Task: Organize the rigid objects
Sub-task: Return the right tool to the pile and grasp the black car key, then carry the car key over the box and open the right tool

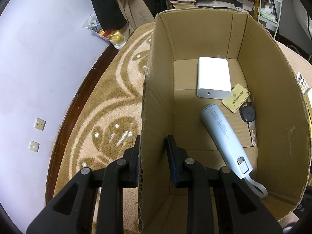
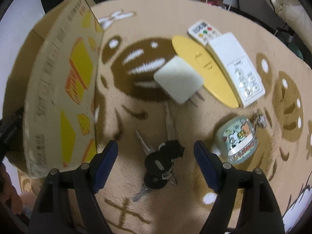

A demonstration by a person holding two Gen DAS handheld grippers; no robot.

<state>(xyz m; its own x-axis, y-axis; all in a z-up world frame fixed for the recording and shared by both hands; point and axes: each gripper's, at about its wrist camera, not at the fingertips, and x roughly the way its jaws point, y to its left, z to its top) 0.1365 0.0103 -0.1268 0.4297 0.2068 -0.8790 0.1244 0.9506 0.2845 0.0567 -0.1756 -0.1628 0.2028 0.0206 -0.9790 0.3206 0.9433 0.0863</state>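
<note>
The left gripper (image 1: 153, 146) straddles the near-left wall of the cardboard box (image 1: 156, 89), one finger outside and one inside, jaws apart around the wall with the inner finger clear of it; this looks like a way to steady the box while it is filled. On the box floor lie a white power bank (image 1: 213, 78), a yellowish card tag (image 1: 237, 97) just beside it, a black car key (image 1: 248, 114) against the right wall, and a pale blue cylindrical power bank (image 1: 224, 136) lying diagonally with its strap toward the near corner.

In the right wrist view the box stands at the left on the patterned carpet (image 2: 195, 204). The right gripper (image 2: 156, 163) hangs with jaws wide apart directly over a bunch of black-headed keys (image 2: 159, 163), likely the next item to lift. Farther off sit a white charger plug (image 2: 178, 79), a yellow oval piece (image 2: 204, 66), a small remote with coloured buttons (image 2: 204, 32) and a white remote (image 2: 237, 64); a cartoon-printed earbud case (image 2: 237, 139) lies just right of the gripper. These remain outside the box.
</note>
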